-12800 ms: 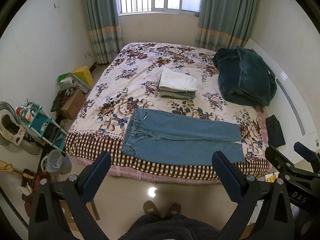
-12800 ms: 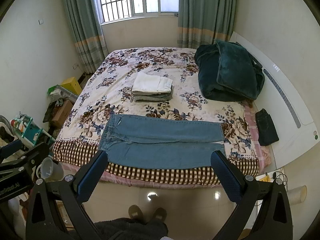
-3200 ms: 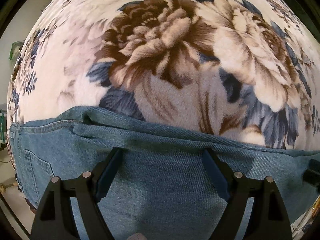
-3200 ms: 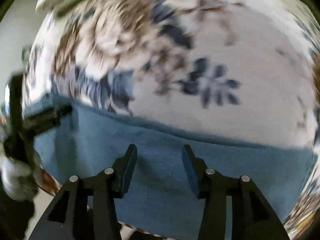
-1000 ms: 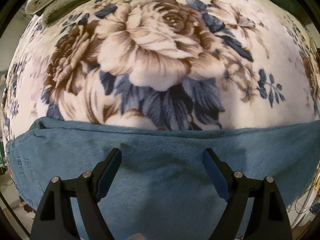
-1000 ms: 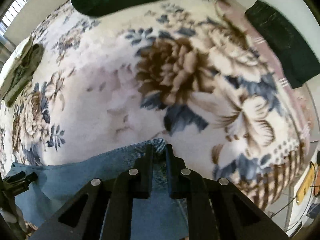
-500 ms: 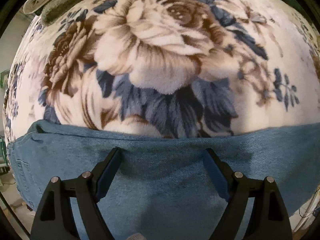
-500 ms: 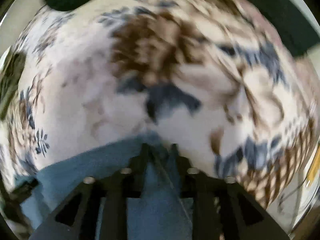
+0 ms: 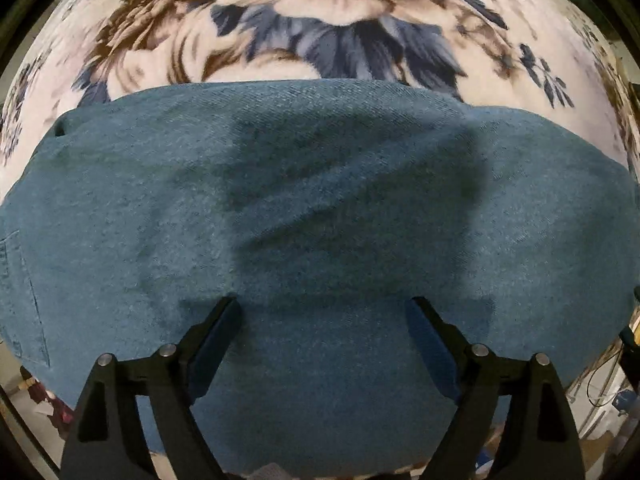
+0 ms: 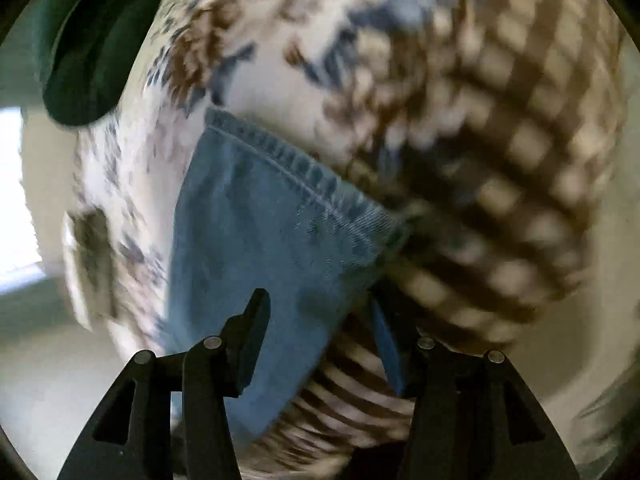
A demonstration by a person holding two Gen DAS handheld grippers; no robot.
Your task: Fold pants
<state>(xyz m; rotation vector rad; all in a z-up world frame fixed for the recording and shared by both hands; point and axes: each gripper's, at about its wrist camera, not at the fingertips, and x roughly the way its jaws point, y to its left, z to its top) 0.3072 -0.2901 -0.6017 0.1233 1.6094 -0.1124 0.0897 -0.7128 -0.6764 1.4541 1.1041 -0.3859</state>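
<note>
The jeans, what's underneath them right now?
The jeans lie on the flowered blanket, which shows beyond their far edge. At the leg hem, the blanket's brown checked border shows beside it. Whatever lies directly beneath the denim is covered.

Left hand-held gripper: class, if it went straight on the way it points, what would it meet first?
Most likely the blue jeans lying right ahead of the open left hand-held gripper; the floral blanket lies beyond. Depth is unclear.

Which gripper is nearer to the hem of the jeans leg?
Right. The right gripper is open just below the hem; the left gripper is open over mid-leg denim, no hem visible.
</note>
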